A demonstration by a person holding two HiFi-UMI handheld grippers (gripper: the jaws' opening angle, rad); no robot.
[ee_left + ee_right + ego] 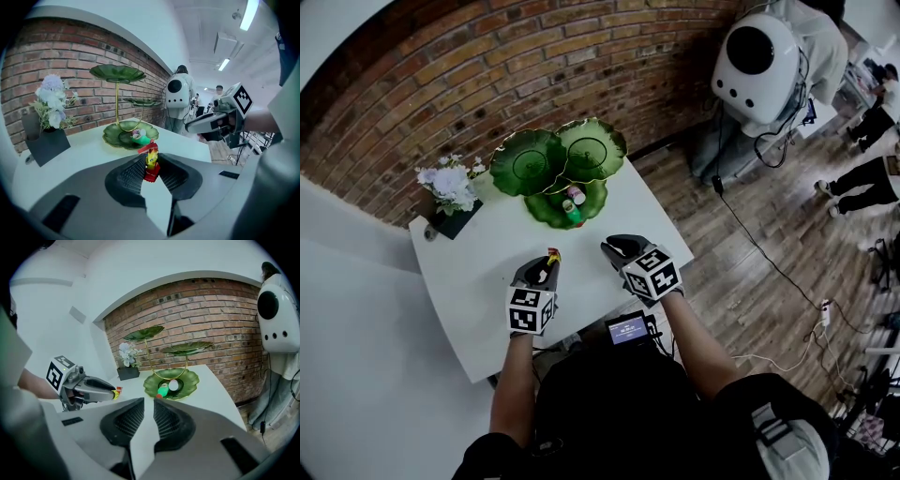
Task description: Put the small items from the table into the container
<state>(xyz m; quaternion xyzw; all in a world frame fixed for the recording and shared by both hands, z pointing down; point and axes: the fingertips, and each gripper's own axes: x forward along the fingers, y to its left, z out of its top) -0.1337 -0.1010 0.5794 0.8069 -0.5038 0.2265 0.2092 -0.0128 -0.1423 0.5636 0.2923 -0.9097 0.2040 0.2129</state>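
Observation:
My left gripper (546, 266) (151, 172) is shut on a small red and yellow wrapped packet (552, 255) (151, 160), held above the white table (487, 281). The packet stands up between the pads. My right gripper (613, 247) (148, 414) hovers beside it, its jaws a narrow gap apart with nothing between them. The container is a green leaf-shaped tiered dish (546, 212) (112, 136) (190, 379) at the table's far side. A green item and a pink-white item (572, 201) (138, 136) (168, 388) lie in its lowest leaf. The right gripper view also shows the left gripper (91, 387).
A black pot of white flowers (450, 195) (47, 129) (126, 363) stands at the table's far left corner. The brick wall runs behind the table. On the wooden floor to the right are a white rounded machine (755, 58), cables (769, 262) and standing people (862, 183).

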